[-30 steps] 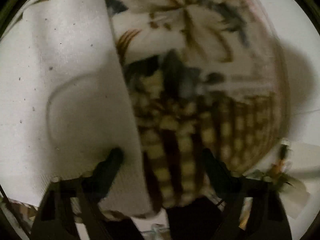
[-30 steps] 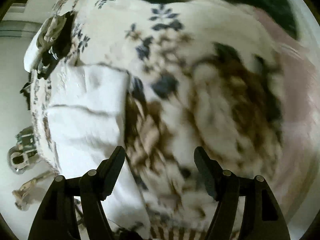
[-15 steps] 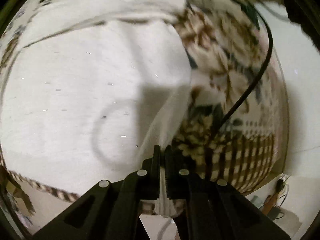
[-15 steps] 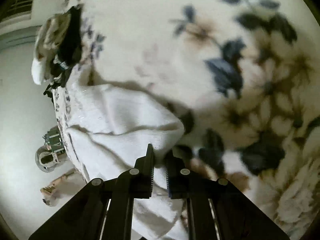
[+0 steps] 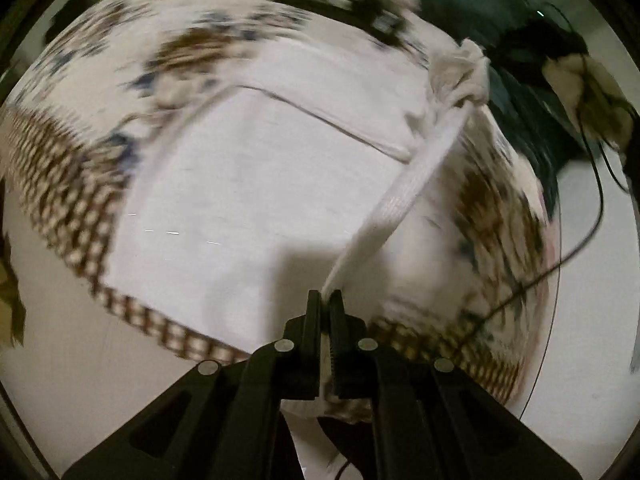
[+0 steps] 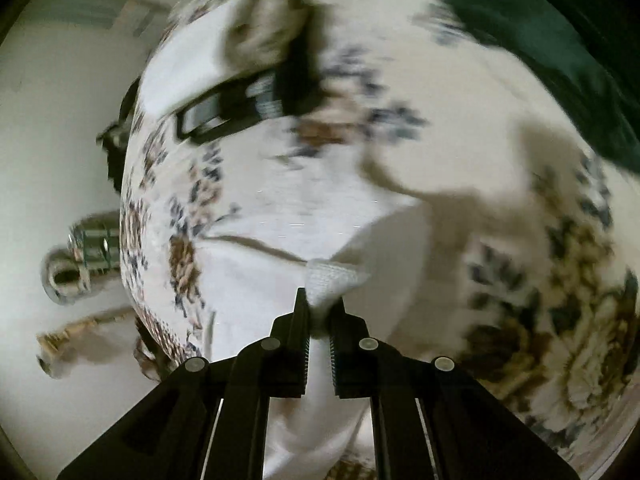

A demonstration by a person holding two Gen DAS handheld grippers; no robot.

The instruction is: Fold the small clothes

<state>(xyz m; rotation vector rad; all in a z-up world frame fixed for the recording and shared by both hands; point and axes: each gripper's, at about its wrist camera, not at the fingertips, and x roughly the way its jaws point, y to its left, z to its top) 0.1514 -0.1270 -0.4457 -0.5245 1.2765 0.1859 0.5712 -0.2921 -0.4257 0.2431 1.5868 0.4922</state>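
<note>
A white garment lies spread on a round table with a floral cloth. My left gripper is shut on its ribbed white hem, which stretches taut up and to the right toward the bunched far corner. My right gripper is shut on another corner of the same white garment, lifted off the floral cloth. The left gripper shows as a dark shape at the upper left of the right wrist view. Both views are motion-blurred.
A dark green cloth lies at the table's far side, also in the right wrist view. A black cable hangs at the right. A metal object stands on the pale floor beside the table. The checked table edge is near.
Both grippers went from open to shut on the white garment's edges, then lifted them off the table and pulled the hem taut. Both views have swung across the table.
</note>
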